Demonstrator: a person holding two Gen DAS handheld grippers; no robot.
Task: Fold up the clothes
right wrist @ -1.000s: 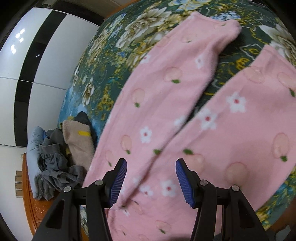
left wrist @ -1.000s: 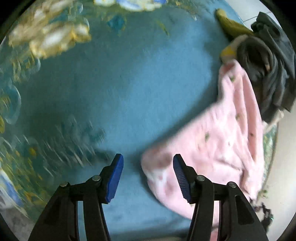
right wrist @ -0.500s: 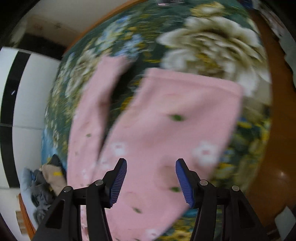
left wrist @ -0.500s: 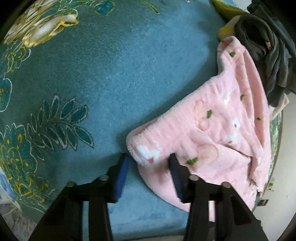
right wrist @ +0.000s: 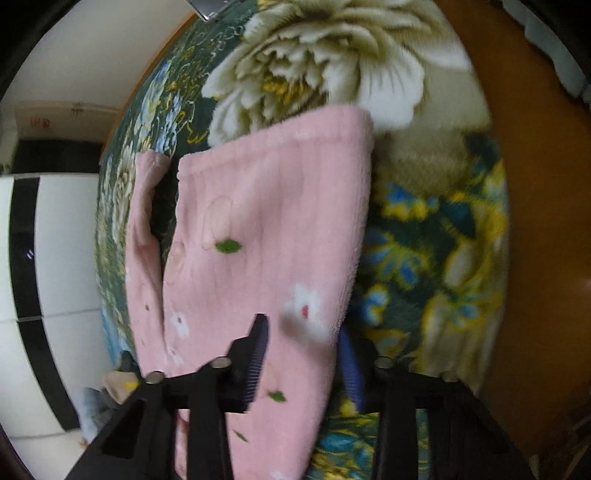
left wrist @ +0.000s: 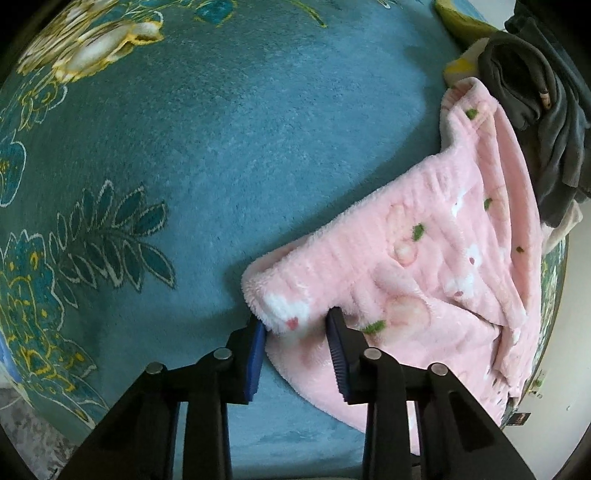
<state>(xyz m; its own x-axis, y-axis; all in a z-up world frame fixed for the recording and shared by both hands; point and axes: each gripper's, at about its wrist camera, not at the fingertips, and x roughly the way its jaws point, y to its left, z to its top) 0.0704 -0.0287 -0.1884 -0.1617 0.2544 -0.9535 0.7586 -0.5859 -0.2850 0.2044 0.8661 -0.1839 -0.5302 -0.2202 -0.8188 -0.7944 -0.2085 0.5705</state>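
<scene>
Pink fleece trousers with peach and flower print lie on a floral bed blanket. In the left wrist view the waistband end (left wrist: 424,258) lies at the right, and my left gripper (left wrist: 297,325) has its blue pads around the waistband corner, closing on it. In the right wrist view one trouser leg (right wrist: 266,229) runs away from me, its cuff at the top, the other leg (right wrist: 144,229) to its left. My right gripper (right wrist: 304,336) straddles the near leg's right edge, its jaws partly closed around the fabric.
A pile of dark grey clothes (left wrist: 535,110) and a yellow item (left wrist: 458,22) lie beyond the waistband at the right. The teal blanket (left wrist: 221,147) spreads left. In the right wrist view the bed edge and orange-brown floor (right wrist: 535,184) are right, and a white wardrobe (right wrist: 55,258) left.
My left gripper moved onto the waistband corner and narrowed around it. My right gripper swept down the leg towards the cuff and narrowed around the leg's edge.
</scene>
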